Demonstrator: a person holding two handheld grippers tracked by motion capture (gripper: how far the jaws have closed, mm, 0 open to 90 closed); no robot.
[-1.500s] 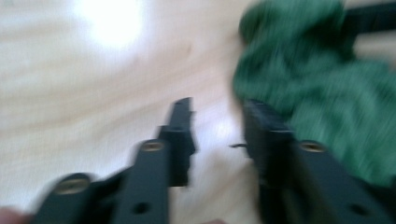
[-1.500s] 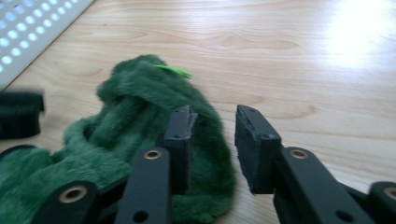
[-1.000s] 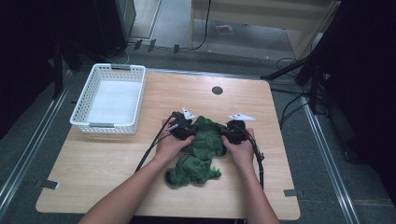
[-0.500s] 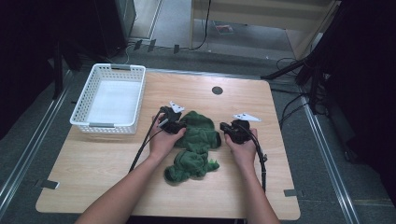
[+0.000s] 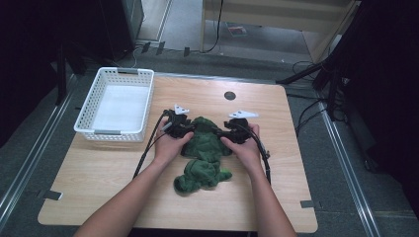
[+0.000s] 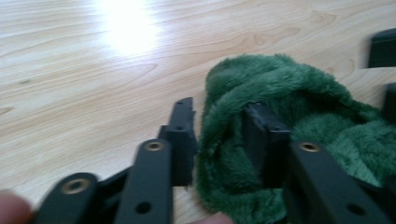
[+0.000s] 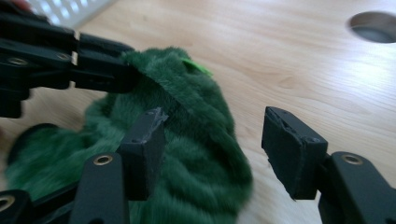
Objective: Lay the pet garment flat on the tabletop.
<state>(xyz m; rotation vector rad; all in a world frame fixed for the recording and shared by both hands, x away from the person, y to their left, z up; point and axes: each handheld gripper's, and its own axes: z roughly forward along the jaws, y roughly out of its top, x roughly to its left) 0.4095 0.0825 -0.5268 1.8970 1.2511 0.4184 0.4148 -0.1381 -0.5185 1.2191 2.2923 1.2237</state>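
Both tongs sit at the fluffy green fleece cloth (image 5: 203, 154) near the wooden table's (image 5: 99, 173) middle: the left gripper (image 6: 224, 140) pinches a fold of its edge. The right gripper (image 7: 215, 149), at 3 o'clock of the cloth, has just been opening and its jaws stand apart, gripping nothing. At 10 o'clock stands a white plastic lattice basket (image 5: 116, 104).

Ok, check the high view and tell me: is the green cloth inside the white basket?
No, the green cloth lies on the wooden table, beside the white basket.
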